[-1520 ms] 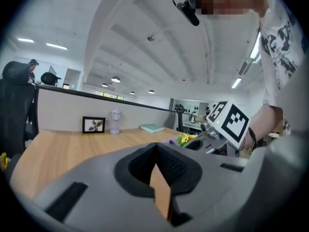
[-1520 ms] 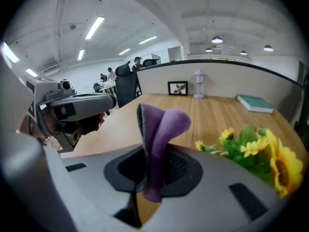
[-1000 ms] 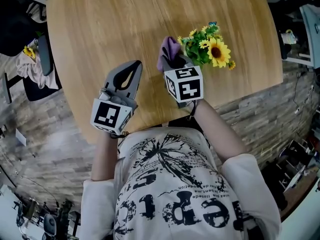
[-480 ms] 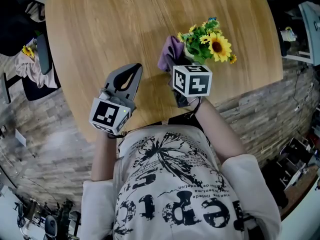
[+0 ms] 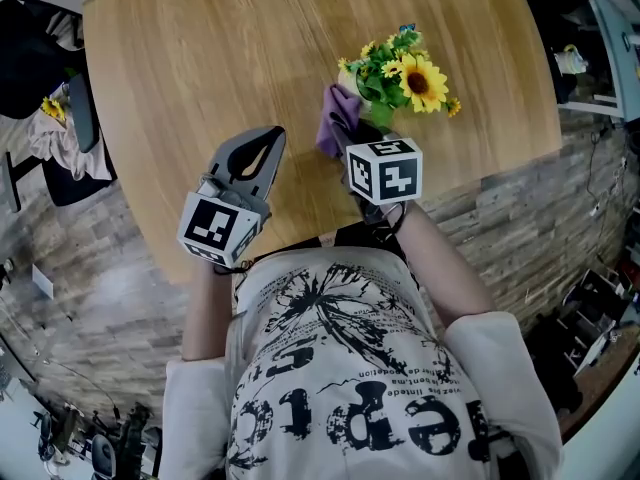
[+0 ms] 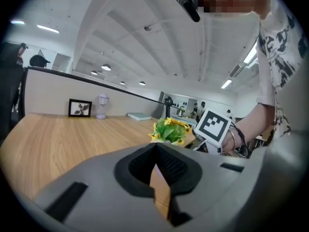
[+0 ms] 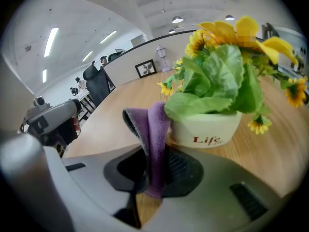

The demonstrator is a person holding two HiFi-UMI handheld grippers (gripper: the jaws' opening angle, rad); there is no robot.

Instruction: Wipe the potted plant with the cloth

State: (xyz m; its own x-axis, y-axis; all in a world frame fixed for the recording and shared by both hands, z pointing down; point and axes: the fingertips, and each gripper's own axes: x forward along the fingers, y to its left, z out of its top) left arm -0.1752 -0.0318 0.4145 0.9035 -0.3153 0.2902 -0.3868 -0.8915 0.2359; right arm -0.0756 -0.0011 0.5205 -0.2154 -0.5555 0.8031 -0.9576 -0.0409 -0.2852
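Your right gripper (image 7: 153, 175) pinches the cloth (image 7: 150, 124) just beside the potted plant (image 7: 207, 124). Your left gripper (image 6: 157, 170) is closed and empty, not steadying it, so a hard shove could tip it.

Bright, even light from ceiling strip lamps (image 7: 50, 37) and round ceiling fixtures (image 6: 106, 67) leaves only faint, soft shadows on the table (image 5: 200, 58), both gripper views are strongly barrel-distorted with black vignetted corners, and the near body of the left claw (image 6: 155, 146) renders soft and unfocused.
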